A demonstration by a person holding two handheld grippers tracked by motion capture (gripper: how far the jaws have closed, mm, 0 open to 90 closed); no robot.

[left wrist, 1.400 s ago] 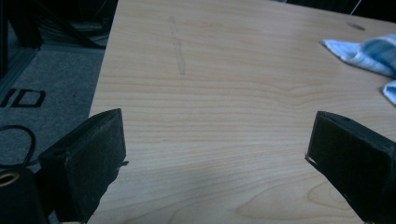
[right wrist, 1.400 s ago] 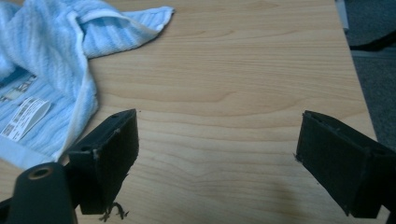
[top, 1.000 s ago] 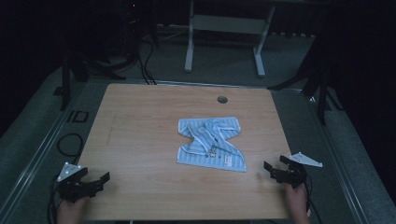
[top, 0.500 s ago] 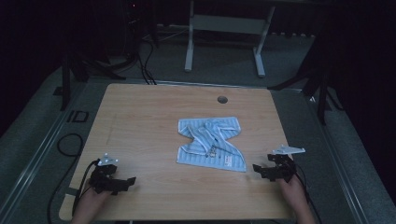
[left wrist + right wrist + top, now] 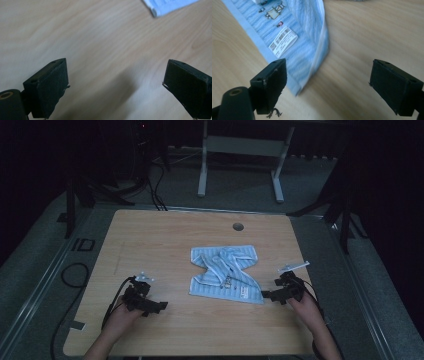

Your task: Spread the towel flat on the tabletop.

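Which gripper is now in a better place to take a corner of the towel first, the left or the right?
Probably the right gripper: open, with the towel corner already between its fingers. The left gripper, also open, is over bare table, away from the towel.

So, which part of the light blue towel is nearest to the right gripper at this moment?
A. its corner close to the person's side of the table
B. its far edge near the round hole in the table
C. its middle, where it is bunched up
A: in the right gripper view the towel ends in a corner just ahead of the open right gripper, beside one jaw.
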